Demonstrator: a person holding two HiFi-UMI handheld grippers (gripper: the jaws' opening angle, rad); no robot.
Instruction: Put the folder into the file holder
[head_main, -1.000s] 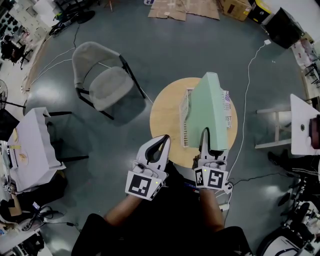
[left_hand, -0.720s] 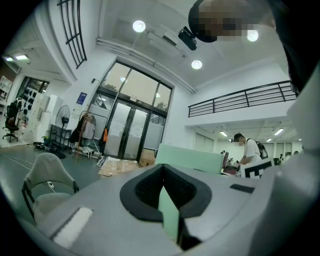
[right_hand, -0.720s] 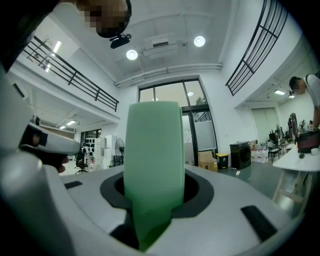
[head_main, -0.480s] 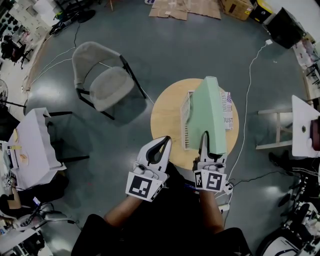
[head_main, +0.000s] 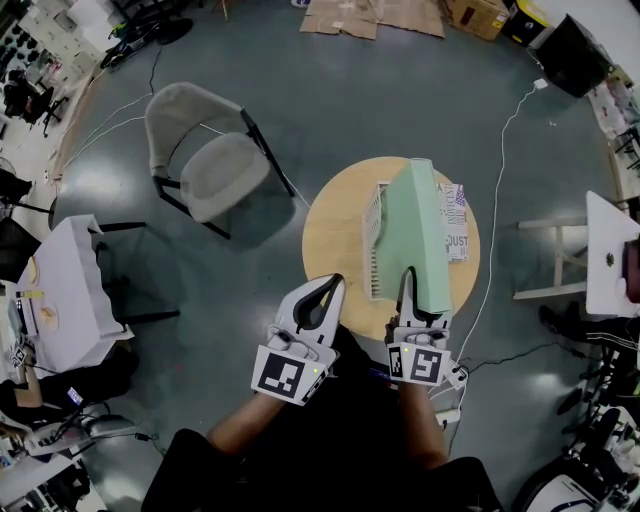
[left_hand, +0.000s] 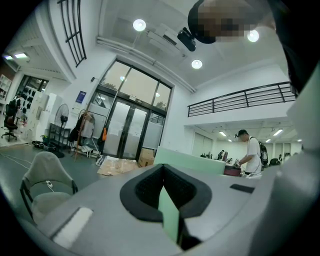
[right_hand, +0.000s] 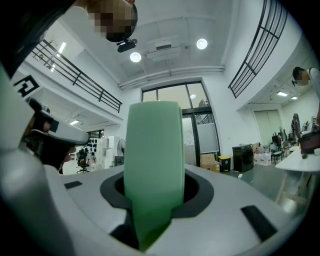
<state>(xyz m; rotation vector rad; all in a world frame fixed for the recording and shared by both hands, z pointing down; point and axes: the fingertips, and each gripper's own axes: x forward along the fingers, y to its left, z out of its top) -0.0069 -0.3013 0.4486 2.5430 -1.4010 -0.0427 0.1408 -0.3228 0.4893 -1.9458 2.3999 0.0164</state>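
A pale green folder (head_main: 420, 235) stands on edge over the round wooden table (head_main: 330, 230). My right gripper (head_main: 412, 285) is shut on its near end. In the right gripper view the folder (right_hand: 152, 165) fills the gap between the jaws of the right gripper (right_hand: 154, 180). A white wire file holder (head_main: 373, 245) stands on the table just left of the folder and partly under it. My left gripper (head_main: 332, 282) hovers at the table's near left edge, its tips together and nothing in it. From the left gripper (left_hand: 162, 167), the folder (left_hand: 192, 161) shows as a green band beyond.
A printed sheet (head_main: 455, 225) lies on the table, right of the folder. A grey chair (head_main: 205, 160) stands at the far left, a white table (head_main: 65, 290) at the left and another (head_main: 610, 250) at the right. A white cable (head_main: 495, 200) runs across the floor.
The folder's far end sits slightly nearer to me over the table than a second ago. The left gripper has not moved.
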